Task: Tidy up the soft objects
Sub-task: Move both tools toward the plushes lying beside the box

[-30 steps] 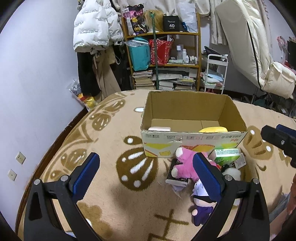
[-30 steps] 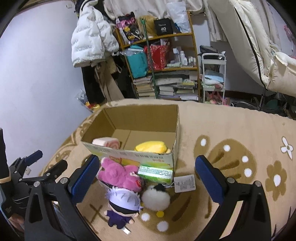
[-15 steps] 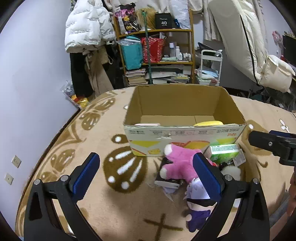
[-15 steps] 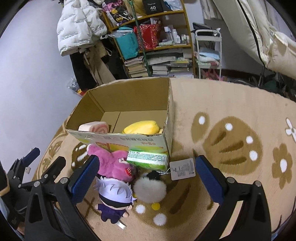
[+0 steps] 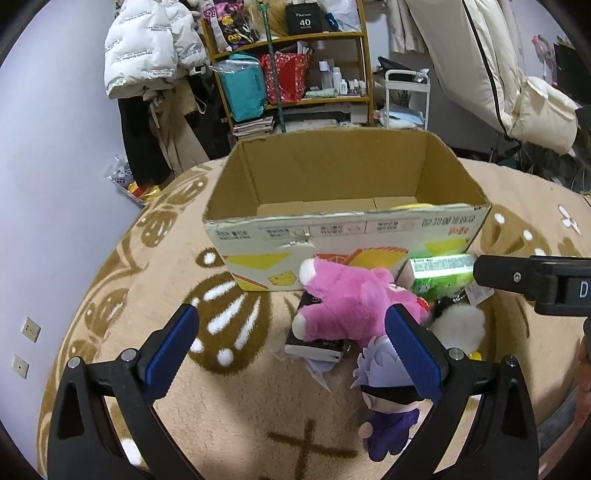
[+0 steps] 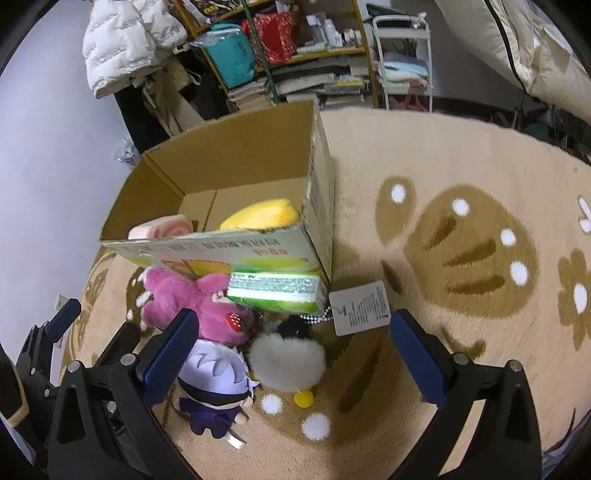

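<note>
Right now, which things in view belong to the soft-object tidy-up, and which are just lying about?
Job:
cardboard box
pink plush
white-haired doll
white pompom
yellow plush and pink roll, already boxed

Lying about:
green carton
paper tag
shelf clutter
white jacket

black box (image 5: 305, 17): "40" | right gripper (image 5: 532, 282): "D"
</note>
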Demonstrator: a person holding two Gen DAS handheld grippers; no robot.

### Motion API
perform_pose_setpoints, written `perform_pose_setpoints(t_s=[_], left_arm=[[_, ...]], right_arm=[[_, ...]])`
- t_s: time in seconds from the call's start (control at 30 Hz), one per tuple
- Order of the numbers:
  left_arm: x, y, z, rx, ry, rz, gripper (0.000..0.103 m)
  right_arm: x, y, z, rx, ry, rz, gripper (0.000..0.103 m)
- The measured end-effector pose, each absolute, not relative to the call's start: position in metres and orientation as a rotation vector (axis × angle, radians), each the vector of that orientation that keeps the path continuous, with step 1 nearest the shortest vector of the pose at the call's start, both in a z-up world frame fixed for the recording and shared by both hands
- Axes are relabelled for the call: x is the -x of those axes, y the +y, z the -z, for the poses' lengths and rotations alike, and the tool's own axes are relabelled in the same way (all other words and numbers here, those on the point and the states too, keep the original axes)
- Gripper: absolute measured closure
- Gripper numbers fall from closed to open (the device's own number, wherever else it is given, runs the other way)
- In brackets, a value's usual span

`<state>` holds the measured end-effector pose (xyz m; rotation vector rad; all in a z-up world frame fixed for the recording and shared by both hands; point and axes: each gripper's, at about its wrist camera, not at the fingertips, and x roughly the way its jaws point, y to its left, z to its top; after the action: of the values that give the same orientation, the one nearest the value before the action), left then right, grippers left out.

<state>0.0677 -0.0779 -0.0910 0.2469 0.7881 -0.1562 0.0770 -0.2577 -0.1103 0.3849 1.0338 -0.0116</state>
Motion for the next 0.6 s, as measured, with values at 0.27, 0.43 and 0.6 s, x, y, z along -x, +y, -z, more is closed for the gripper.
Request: perform_pose_setpoints(t_s=[0.27,0.43,0.6], left_arm=[[-0.065,-0.094,0.106,-0.295,0.796,0.212,0.003],[-0.064,-0.102,0.114,-0.32,0.813,0.236,0.003],[-0.062,-0.11,0.12,-0.348,0.826,0.259,0.003]], right_arm=[[-0.082,-0.266,0.128,-0.436,1.103,0.029,0.0],[-0.083,-0.268,0.139,-0.455,1.146,0.034,0.0],[-0.086,-0.27,0.15,-0.465,1.205,0.042,0.0]])
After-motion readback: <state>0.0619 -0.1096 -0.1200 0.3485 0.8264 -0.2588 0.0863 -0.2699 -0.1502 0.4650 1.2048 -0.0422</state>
